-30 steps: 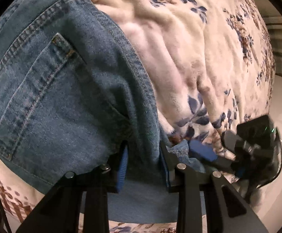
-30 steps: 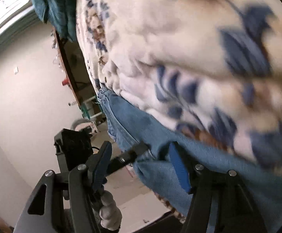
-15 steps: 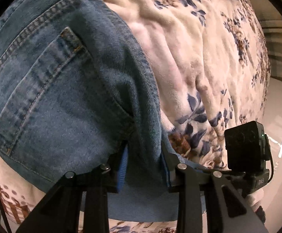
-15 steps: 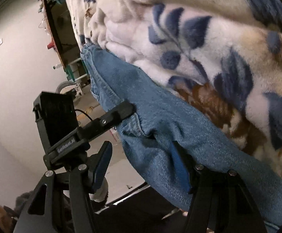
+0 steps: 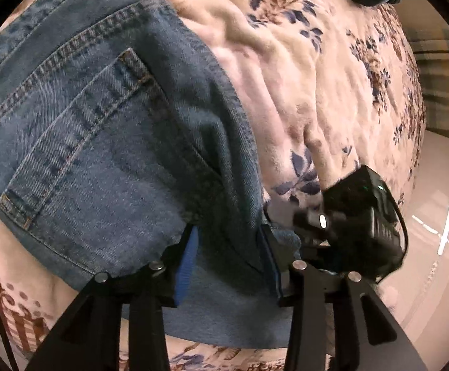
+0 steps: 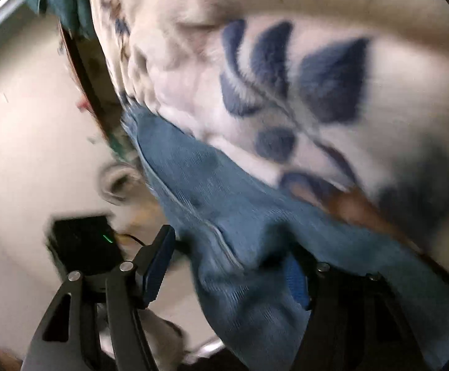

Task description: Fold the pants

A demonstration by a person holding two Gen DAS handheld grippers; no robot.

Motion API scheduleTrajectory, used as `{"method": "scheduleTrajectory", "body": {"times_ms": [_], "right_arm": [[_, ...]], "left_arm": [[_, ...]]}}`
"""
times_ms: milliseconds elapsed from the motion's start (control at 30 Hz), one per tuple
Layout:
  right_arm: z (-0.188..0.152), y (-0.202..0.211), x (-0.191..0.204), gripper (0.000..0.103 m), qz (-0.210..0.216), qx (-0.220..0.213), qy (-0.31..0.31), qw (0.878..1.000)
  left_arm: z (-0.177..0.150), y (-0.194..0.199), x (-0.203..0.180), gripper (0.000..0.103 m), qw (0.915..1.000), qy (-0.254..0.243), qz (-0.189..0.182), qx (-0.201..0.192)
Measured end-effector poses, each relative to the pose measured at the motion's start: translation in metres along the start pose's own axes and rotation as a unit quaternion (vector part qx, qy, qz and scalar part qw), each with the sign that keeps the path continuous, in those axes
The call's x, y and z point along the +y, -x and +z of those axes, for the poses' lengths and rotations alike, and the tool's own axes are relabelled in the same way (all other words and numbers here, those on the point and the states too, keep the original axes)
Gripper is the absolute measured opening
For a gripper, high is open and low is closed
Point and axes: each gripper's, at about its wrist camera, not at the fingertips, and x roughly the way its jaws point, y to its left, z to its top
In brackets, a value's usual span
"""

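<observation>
Jeans (image 5: 107, 142) on floral blanket (image 5: 317, 77) bunch between both grippers' opening jaws, pads not pressing.

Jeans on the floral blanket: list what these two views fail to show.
- Left wrist view: the jeans run past the left and top edges; legs unseen.
- Left claw: opening, denim between; contact unclear.
- Right wrist view: motion blur; denim covers one finger, so the right claw's hold is unclear.

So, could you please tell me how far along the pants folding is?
Done: the jeans lie on the floral blanket, pocket side up. In hand: the left gripper straddles a denim ridge, its jaws opening; the right gripper jaws are opening at another edge. Left: no finished fold visible.
</observation>
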Motion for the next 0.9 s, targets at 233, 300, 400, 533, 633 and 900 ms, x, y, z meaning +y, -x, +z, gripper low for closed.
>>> {"method": "scheduleTrajectory", "body": {"times_ms": [233,300,400,533,633,900], "right_arm": [[-0.007,0.031,0.005,0.023,0.023,-0.055,-0.003,0.998],[-0.012,0.063,0.011,0.019,0.049,-0.097,-0.006,0.994],[-0.013,0.095,0.023,0.018,0.046,-0.131,0.013,0.99],[-0.002,0.067,0.029,0.022,-0.022,-0.059,0.02,0.998],[0.012,0.038,0.029,0.06,-0.01,-0.025,0.017,0.999],[0.024,0.07,0.057,0.011,-0.101,-0.092,0.033,0.99]], "left_arm": [[-0.001,-0.002,0.017,0.038,0.9995,0.007,0.029,-0.009],[-0.001,-0.005,0.029,0.037,0.9993,0.015,0.035,-0.003],[0.001,-0.01,0.037,0.037,0.9993,0.014,0.036,0.003],[0.001,-0.013,0.033,0.037,0.9985,-0.003,0.054,0.007],[0.0,-0.014,0.028,0.037,0.9983,-0.008,0.058,0.007],[0.006,-0.021,0.021,0.037,0.9976,-0.026,0.062,0.015]]}}
